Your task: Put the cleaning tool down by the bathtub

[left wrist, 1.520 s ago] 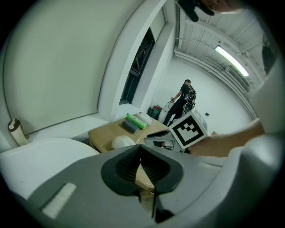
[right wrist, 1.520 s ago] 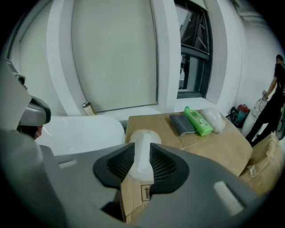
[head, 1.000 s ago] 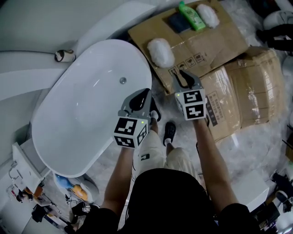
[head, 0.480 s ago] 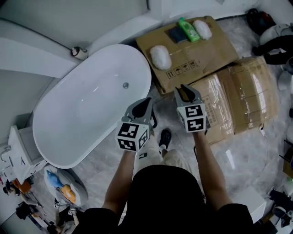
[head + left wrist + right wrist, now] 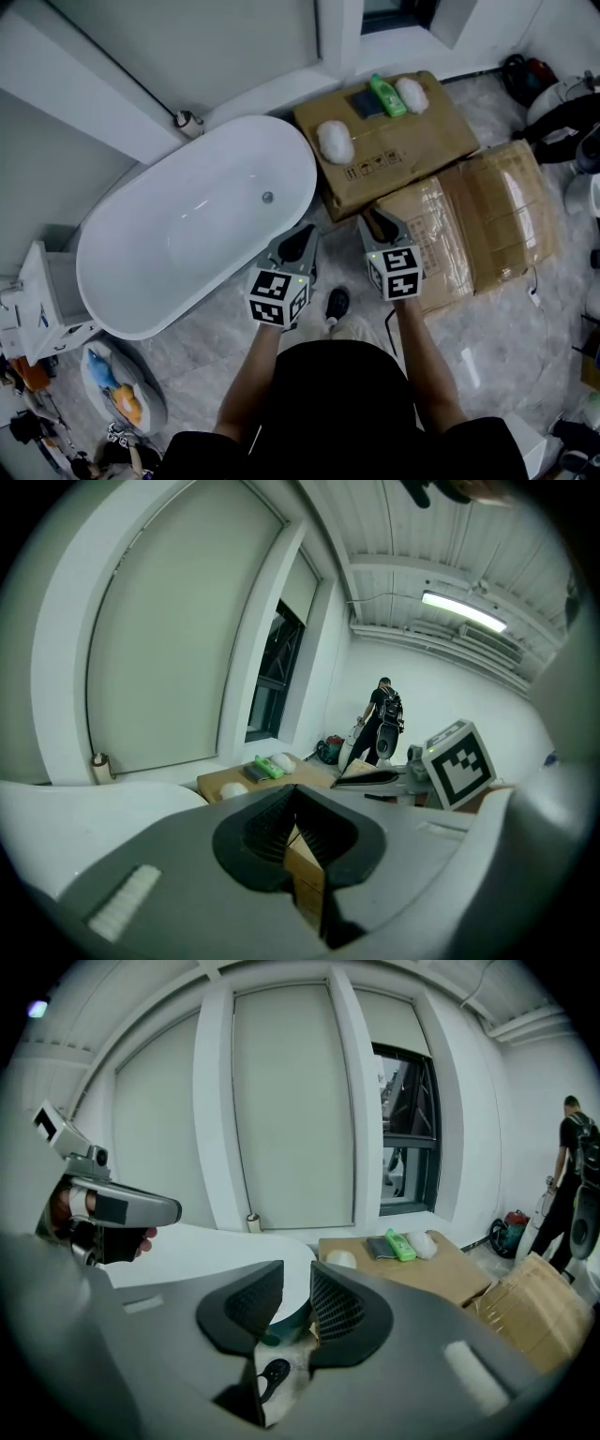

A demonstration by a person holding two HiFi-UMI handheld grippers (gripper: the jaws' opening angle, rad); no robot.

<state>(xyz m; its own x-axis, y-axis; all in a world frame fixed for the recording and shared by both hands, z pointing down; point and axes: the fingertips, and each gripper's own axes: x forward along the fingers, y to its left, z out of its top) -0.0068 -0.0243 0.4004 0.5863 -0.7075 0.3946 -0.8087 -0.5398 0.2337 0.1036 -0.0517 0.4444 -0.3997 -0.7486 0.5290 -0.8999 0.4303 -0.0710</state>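
Two hand-held grippers, side by side over the marble floor (image 5: 216,342), at the bathtub's (image 5: 192,225) near end.
- Left gripper (image 5: 302,234): jaws clenched tip to tip, nothing between.
- Right gripper (image 5: 373,217): jaws a narrow slit apart, nothing between.
- Flat cardboard box (image 5: 422,136), touching the bathtub's end. It carries a white cleaning puff (image 5: 335,141) near the tub rim, a dark blue pad (image 5: 364,103), a green bottle (image 5: 385,95) and a second white puff (image 5: 411,94), these three close together at the far edge.
- Larger taped carton (image 5: 487,216), beside the right gripper.
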